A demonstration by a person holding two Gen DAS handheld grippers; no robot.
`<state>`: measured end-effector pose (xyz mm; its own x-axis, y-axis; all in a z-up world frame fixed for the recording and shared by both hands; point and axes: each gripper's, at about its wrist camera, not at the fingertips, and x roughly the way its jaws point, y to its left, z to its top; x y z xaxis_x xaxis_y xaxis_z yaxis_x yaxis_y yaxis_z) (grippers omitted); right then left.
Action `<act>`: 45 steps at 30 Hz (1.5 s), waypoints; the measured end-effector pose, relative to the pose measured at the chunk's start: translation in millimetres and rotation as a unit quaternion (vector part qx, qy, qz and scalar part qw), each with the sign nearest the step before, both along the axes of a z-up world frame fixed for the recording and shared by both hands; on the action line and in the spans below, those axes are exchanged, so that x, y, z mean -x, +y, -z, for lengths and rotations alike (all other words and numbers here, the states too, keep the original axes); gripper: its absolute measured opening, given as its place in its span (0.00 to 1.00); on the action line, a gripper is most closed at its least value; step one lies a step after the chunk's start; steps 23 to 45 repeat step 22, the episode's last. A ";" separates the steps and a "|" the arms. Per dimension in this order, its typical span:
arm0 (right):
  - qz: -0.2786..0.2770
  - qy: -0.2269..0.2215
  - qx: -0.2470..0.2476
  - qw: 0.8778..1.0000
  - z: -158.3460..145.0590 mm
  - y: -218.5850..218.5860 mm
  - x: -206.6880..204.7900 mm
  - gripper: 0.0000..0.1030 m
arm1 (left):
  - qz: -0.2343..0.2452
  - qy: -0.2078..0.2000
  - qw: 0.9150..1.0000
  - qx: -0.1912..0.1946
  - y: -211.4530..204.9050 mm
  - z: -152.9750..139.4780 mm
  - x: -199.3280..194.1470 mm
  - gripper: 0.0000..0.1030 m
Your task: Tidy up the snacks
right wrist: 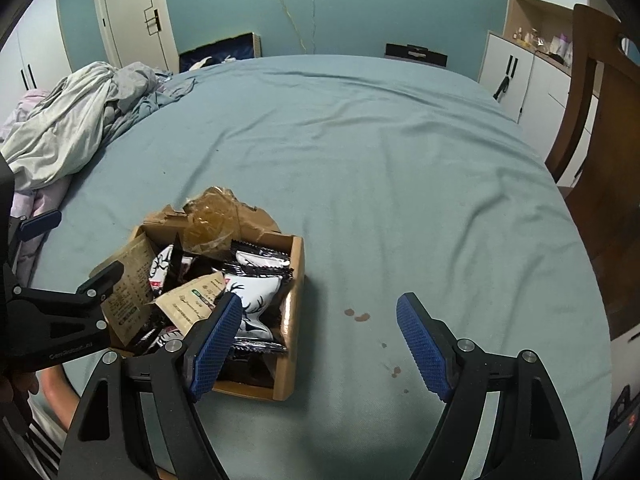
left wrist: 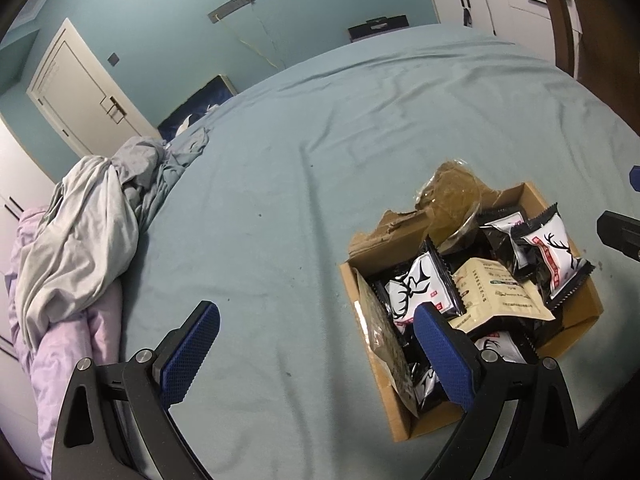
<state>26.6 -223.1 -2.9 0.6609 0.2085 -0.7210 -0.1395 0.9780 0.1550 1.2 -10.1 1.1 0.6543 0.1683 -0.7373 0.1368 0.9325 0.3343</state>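
Print on the snack packets (left wrist: 496, 294) and the left gripper (right wrist: 70, 346) is too small to read.

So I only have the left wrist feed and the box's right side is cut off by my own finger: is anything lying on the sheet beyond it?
Observer: No snacks there. The right wrist view shows only small brown stains on the bed sheet right of the cardboard box.
Operator: Where is the right gripper?
Observer: The right gripper is open, holding nothing; its left finger overlaps a white deer-print packet in the box, and whether it touches is unclear.
Operator: And mine from there?
Observer: The left gripper is open; in the right wrist view one of its fingers overlaps the box's left edge beside a tan packet.
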 end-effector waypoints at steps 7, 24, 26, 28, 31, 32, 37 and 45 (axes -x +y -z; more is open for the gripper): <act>-0.001 -0.005 0.005 1.000 2.4 2.4 4.1 0.77 | -0.007 -0.005 1.000 0.000 1.4 -2.2 -0.3 0.98; 0.010 -0.005 0.007 1.000 0.8 1.3 2.1 0.77 | -0.008 -0.013 1.000 0.000 1.0 -5.1 0.6 0.99; 0.010 -0.005 0.007 1.000 0.8 1.3 2.1 0.77 | -0.008 -0.013 1.000 0.000 1.0 -5.1 0.6 0.99; 0.010 -0.005 0.007 1.000 0.8 1.3 2.1 0.77 | -0.008 -0.013 1.000 0.000 1.0 -5.1 0.6 0.99; 0.010 -0.005 0.007 1.000 0.8 1.3 2.1 0.77 | -0.008 -0.013 1.000 0.000 1.0 -5.1 0.6 0.99; 0.010 -0.005 0.007 1.000 0.8 1.3 2.1 0.77 | -0.008 -0.013 1.000 0.000 1.0 -5.1 0.6 0.99; 0.010 -0.005 0.007 1.000 0.8 1.3 2.1 0.77 | -0.008 -0.013 1.000 0.000 1.0 -5.1 0.6 0.99; 0.010 -0.005 0.007 1.000 0.8 1.3 2.1 0.77 | -0.008 -0.013 1.000 0.000 1.0 -5.1 0.6 0.99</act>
